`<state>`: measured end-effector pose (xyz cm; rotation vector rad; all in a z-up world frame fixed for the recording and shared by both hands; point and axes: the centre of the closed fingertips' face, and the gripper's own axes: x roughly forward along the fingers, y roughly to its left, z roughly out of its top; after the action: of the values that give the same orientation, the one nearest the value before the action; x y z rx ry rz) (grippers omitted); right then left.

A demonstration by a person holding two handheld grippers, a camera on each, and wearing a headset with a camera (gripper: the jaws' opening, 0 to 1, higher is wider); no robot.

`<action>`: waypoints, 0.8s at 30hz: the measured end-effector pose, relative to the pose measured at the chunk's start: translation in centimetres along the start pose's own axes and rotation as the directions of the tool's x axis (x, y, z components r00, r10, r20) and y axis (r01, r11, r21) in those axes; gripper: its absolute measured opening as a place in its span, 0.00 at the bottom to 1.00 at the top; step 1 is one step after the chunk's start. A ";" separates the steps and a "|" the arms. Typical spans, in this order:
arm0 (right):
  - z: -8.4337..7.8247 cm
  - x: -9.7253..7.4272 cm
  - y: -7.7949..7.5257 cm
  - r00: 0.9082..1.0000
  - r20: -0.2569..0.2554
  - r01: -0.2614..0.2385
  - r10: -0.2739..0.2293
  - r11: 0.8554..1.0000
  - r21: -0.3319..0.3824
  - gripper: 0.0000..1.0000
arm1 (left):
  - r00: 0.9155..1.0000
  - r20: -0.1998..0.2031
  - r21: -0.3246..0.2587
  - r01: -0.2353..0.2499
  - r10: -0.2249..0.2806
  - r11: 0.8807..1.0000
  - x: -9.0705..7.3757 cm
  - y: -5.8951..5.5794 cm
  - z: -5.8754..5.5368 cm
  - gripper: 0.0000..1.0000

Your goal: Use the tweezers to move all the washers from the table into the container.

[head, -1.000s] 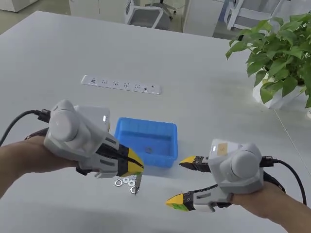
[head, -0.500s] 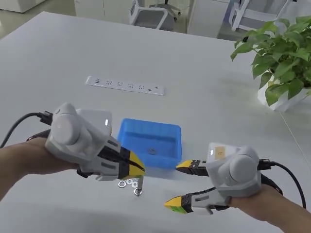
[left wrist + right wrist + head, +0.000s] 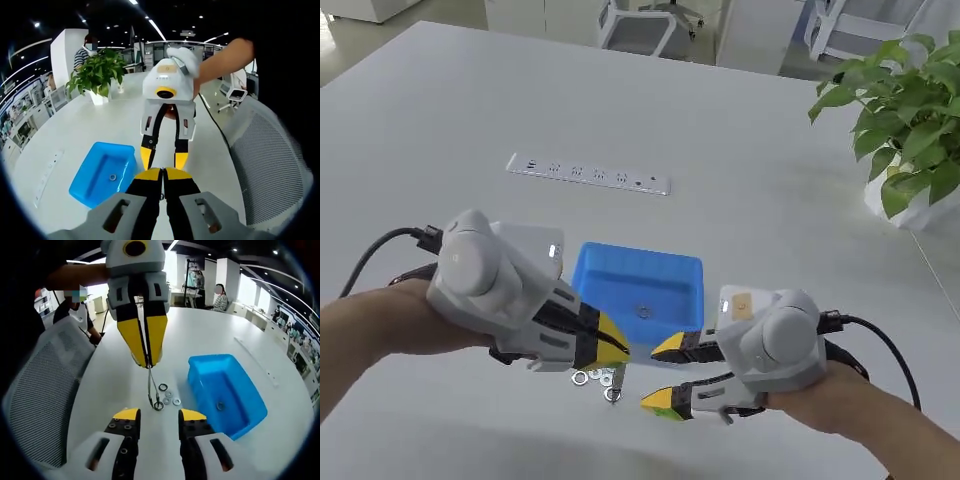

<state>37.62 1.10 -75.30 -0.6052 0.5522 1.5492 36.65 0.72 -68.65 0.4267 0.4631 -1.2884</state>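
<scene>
My left gripper [image 3: 616,350] is shut on slim metal tweezers [image 3: 609,380], which point down at the white table. In the right gripper view the tweezers [image 3: 149,382] end at one washer [image 3: 158,405]; whether they pinch it I cannot tell. A few more washers [image 3: 169,394] lie beside it, and they show as a small cluster of washers [image 3: 586,377] in the head view. The blue container [image 3: 640,285] stands just behind and holds one washer [image 3: 642,312]. My right gripper [image 3: 655,377] is open and holds nothing, close to the right of the tweezers.
A white power strip [image 3: 590,173] lies beyond the container. A potted plant [image 3: 910,120] stands at the far right of the table. A mesh office chair [image 3: 40,385] is at the near table edge. People stand in the background.
My right gripper has moved left, closer to the tweezers and washers. The left gripper still holds the tweezers over the washers. The head camera has shifted a little.
</scene>
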 end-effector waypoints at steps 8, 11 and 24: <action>0.8 1.3 0.3 0.999 -0.002 -0.053 0.053 0.997 -0.064 0.22 | 1.000 -0.006 0.000 0.010 -0.010 1.000 0.0 0.1 0.0 0.05; 1.2 1.6 0.1 0.998 0.000 -0.065 0.065 0.995 -0.071 0.20 | 1.000 -0.006 -0.001 0.012 -0.012 1.000 0.1 0.3 -0.1 0.05; 1.1 2.3 0.8 0.994 -0.021 -0.111 0.109 0.989 -0.099 0.11 | 1.000 -0.013 -0.006 0.008 -0.008 1.000 0.1 0.8 -0.5 0.05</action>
<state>36.65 3.53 -76.05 -0.6730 0.5292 1.6856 37.43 1.07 -69.12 0.4287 0.4795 -1.2927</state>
